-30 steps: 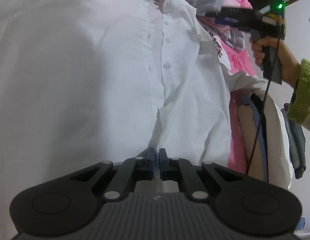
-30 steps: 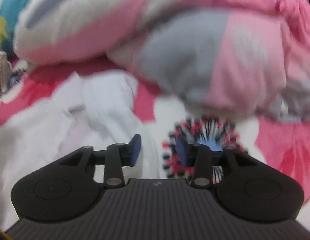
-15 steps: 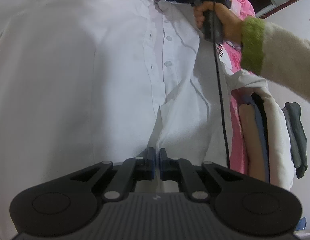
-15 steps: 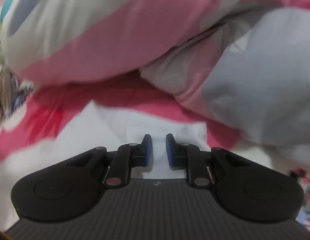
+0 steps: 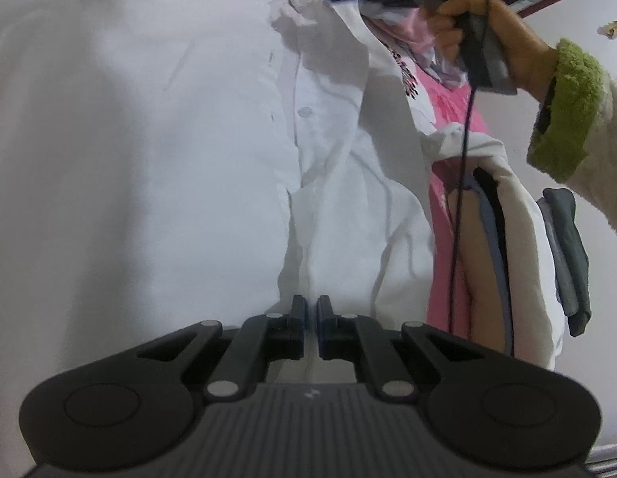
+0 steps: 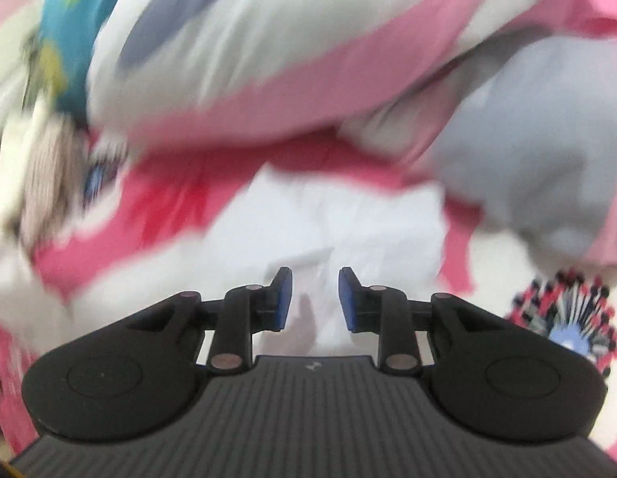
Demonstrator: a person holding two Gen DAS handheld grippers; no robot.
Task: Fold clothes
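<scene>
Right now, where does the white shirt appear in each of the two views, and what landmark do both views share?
Left wrist view: the white shirt fills the left and middle, from the left gripper up to the collar at the top.
Right wrist view: the shirt is in the lower middle, blurred, just ahead of the right gripper, whose jaws are opening.
Shared landmark: the pink sheet under the shirt.
</scene>
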